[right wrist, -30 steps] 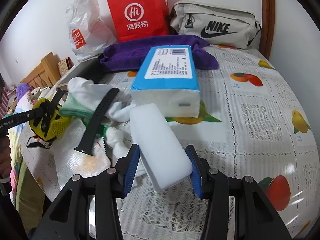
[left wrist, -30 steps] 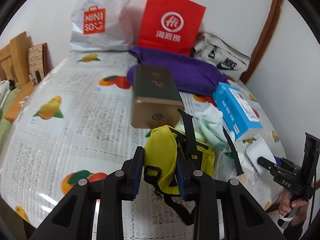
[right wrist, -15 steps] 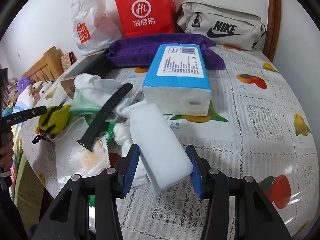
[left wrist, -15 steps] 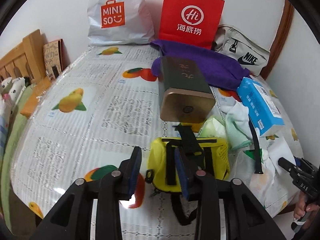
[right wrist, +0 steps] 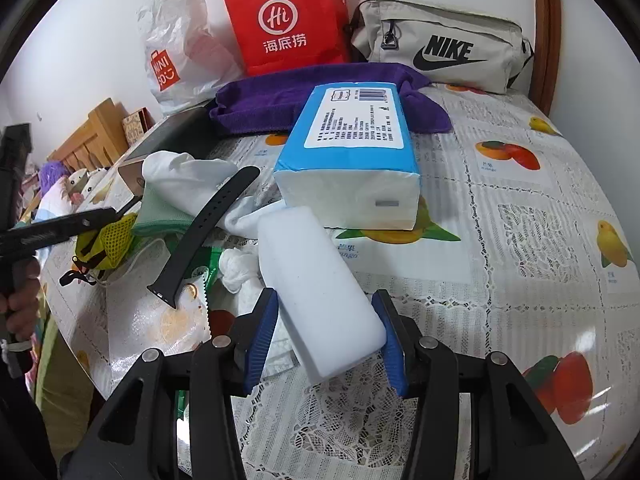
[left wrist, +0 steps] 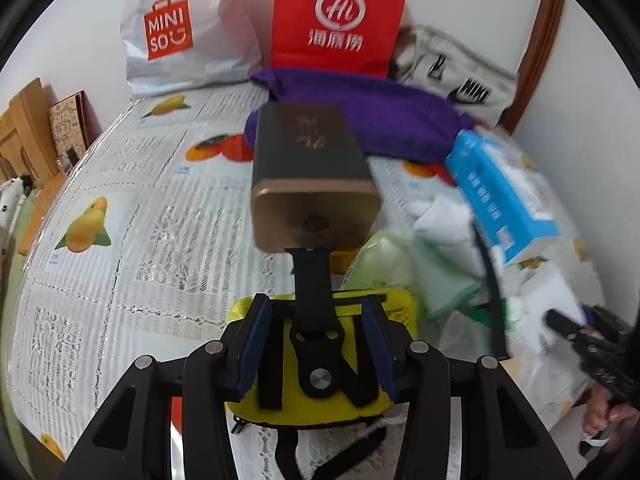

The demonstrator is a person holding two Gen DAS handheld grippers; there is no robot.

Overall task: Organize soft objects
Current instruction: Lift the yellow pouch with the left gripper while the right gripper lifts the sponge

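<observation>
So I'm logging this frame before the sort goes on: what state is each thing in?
left gripper: jaws opening, yellow mesh pouch between them
right gripper: astride white sponge block, pads not clearly pressing
tissue pack: sealed, lying flat
purple towel: folded
watch strap: unbuckled, lying loose

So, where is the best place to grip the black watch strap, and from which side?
Grip the black watch strap near its middle, across its narrow width, coming from above. It lies tilted, propped on the white cloth, so the midsection stands clear of the table, probably leaving room for gripper fingers.
</observation>
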